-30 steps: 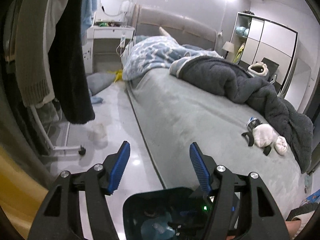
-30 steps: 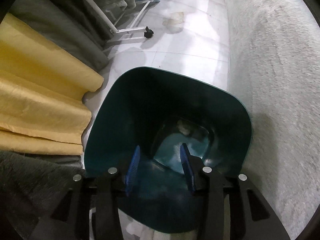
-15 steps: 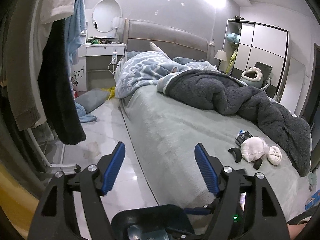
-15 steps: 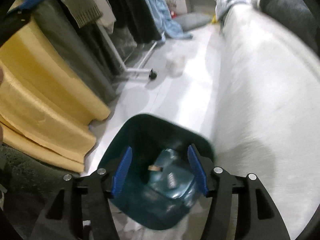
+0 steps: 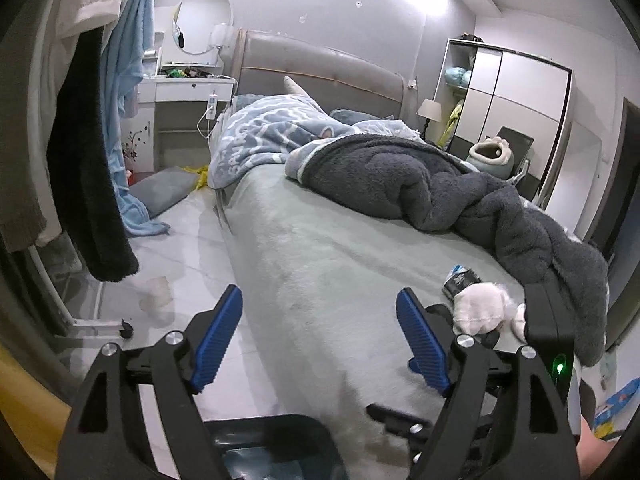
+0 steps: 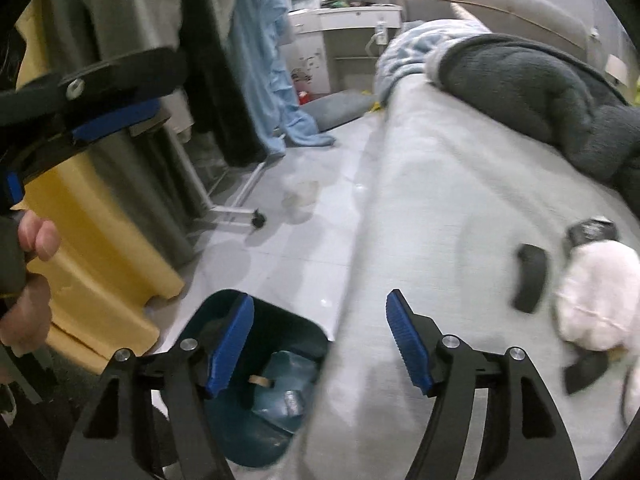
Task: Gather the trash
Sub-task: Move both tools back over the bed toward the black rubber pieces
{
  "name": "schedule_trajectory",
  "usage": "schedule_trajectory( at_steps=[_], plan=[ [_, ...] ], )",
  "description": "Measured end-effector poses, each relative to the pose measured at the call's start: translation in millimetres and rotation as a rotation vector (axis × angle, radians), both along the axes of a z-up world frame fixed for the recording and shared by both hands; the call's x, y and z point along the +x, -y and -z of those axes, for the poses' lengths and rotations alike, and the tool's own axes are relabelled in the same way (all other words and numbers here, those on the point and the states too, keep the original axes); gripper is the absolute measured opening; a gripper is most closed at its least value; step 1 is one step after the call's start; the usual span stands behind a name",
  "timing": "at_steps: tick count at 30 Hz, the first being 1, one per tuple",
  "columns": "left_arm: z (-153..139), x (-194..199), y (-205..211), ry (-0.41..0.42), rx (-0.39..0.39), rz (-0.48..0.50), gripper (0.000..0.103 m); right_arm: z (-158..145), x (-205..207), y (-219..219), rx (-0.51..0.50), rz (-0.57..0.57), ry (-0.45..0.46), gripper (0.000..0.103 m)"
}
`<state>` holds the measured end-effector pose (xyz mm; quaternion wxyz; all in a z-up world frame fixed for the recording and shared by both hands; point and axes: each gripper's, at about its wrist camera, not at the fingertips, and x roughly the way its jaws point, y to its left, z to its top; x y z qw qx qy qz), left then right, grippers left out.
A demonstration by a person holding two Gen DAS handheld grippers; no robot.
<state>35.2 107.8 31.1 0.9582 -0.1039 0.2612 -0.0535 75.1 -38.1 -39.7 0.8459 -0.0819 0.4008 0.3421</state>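
Observation:
A dark teal bin (image 6: 256, 396) stands on the floor beside the bed, with a clear wrapper and a small tan scrap lying in its bottom. My right gripper (image 6: 320, 344) hovers above its rim, jaws opening, nothing between them. My left gripper (image 5: 320, 336) points along the bed, jaws also opening and empty; the bin's rim (image 5: 276, 440) shows under it. On the bed lies a crumpled dark foil wrapper (image 5: 460, 280) (image 6: 592, 230) next to a white fluffy earmuff (image 5: 480, 308) (image 6: 596, 296) with black pads.
A grey-green bed (image 5: 340, 264) carries a dark grey blanket (image 5: 440, 184) and a blue quilt (image 5: 272, 136). A clothes rack on wheels (image 6: 240, 208) with hanging garments stands left. Yellow fabric (image 6: 92, 248) is piled by the bin. A pale stain (image 5: 156, 296) marks the tiled floor.
My right gripper rose out of the bin and tilted up toward the bed while its jaws spread. My left gripper lifted a little and widened too.

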Motion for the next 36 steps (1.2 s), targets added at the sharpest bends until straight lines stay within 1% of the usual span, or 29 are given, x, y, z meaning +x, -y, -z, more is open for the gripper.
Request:
schedule_trajectory(
  at_steps=[7,12,16,21,25,30,33,36],
  plan=[
    [4.2,13.7,16.9,-0.041,-0.036,0.014,0.081,-6.9,8.4,48.8,-0.014,0.074,0.074,0.073],
    [13.5,26.7,38.2,-0.105,-0.018,0.031,0.081,-7.2,10.3,81.2,-0.020,0.108,0.089,0.073],
    [19.5,33.8,57.1,-0.135,-0.032,0.062,0.081,-6.0,9.8,97.9,-0.033,0.129,0.100,0.073],
    [26.9,44.0,81.6,-0.178,-0.040,0.114,0.081,-9.0,10.6,123.6,-0.023,0.156,0.101,0.074],
    [36.3,54.0,100.1,-0.215,-0.032,0.132,0.076,-4.4,15.5,141.3,-0.033,0.168,0.092,0.075],
    [49.0,64.5,116.6,-0.250,-0.037,0.146,0.071,5.7,23.6,150.9,-0.038,0.136,0.057,0.075],
    [56.8,69.8,124.1,-0.268,-0.057,0.147,0.068,5.4,27.6,150.9,-0.033,0.130,0.057,0.075],
    [64.8,75.5,130.0,-0.287,-0.091,0.144,0.065,8.1,35.8,154.2,-0.014,0.131,0.036,0.075]
  ],
)
